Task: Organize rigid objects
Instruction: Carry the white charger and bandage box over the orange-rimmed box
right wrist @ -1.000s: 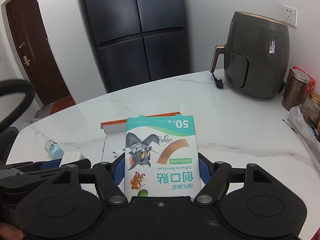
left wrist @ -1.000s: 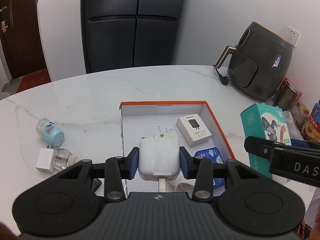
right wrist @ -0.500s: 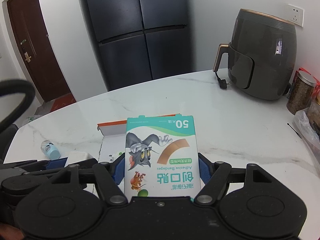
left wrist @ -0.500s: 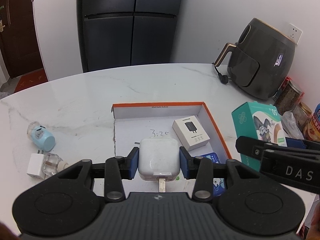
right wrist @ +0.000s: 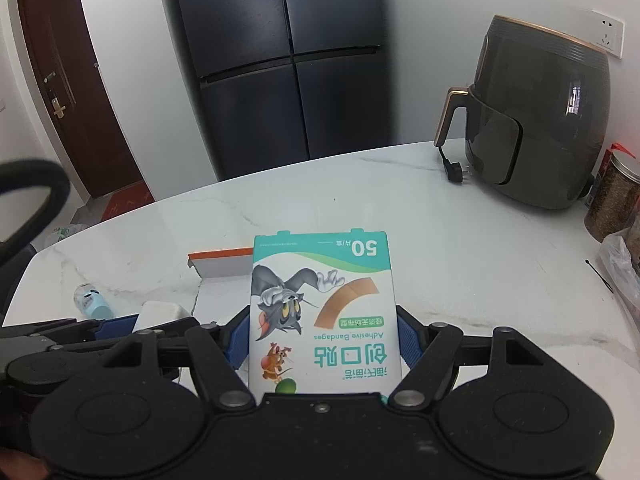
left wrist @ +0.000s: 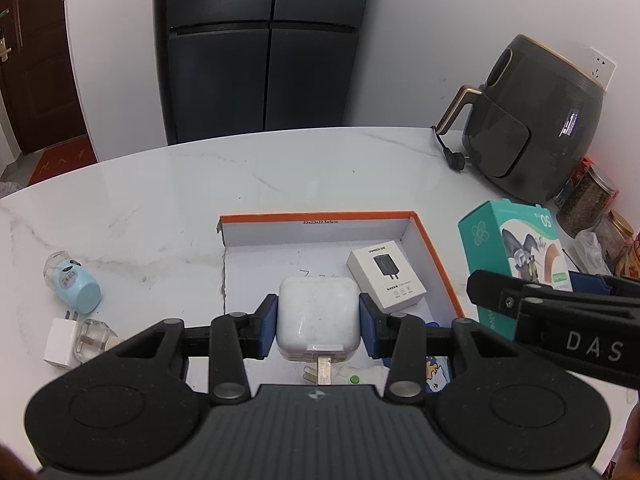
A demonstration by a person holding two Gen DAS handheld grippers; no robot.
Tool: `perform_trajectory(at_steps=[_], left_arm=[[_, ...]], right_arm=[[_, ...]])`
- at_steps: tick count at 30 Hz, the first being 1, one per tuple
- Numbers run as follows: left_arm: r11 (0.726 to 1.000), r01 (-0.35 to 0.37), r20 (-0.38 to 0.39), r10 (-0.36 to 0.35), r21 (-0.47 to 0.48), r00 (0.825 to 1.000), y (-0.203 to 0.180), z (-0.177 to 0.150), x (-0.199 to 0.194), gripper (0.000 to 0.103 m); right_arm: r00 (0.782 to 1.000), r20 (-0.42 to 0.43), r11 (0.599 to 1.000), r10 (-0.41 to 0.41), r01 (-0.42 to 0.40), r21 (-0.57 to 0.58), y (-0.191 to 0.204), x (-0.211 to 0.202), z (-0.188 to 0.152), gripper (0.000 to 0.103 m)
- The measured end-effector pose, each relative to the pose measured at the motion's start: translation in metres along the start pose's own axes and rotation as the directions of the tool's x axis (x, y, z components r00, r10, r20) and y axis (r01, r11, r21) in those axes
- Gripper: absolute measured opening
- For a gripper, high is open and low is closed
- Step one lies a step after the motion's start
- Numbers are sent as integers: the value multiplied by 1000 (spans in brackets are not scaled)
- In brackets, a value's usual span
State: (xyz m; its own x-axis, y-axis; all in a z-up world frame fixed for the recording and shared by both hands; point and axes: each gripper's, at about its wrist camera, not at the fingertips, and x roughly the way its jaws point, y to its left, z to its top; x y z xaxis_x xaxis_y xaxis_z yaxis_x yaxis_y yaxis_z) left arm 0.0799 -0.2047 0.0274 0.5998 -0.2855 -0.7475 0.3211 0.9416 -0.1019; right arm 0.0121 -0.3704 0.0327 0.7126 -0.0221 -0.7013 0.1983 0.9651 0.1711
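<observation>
- Left claw pinching a white charger block between blue pads, prongs facing back toward the camera.
- Block held above the orange-rimmed box, over its white floor, near the front half.
- Inside the box: small white charger carton with a black plug printed on it, lying flat toward the right wall; a blue packet partly hidden behind the claw's right finger; a small green dot on the floor below the held block.
- Right claw clamped on a teal and white bandage box, printed face up and upside down to the camera, cartoon cat and mouse on it, "50" at the far edge.
- Same bandage box seen from the left view at right, held just outside the box's right wall.
- On the marble surface, left of the box: a light blue bottle-like device lying on its side, a small white plug cube and a clear plug touching it.
- Far right on the surface: dark air fryer with its cord plug lying loose beside it, jars near the wall.
- Behind the surface: dark fridge, brown door at left.
</observation>
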Motion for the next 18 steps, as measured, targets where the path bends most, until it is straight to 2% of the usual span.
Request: perform_trajectory(at_steps=[18], left_arm=[[999, -3, -26, 2, -37, 1000, 3, 8, 24, 42]], right_arm=[[998, -51, 1000, 19, -20, -18, -2, 43, 15, 84]])
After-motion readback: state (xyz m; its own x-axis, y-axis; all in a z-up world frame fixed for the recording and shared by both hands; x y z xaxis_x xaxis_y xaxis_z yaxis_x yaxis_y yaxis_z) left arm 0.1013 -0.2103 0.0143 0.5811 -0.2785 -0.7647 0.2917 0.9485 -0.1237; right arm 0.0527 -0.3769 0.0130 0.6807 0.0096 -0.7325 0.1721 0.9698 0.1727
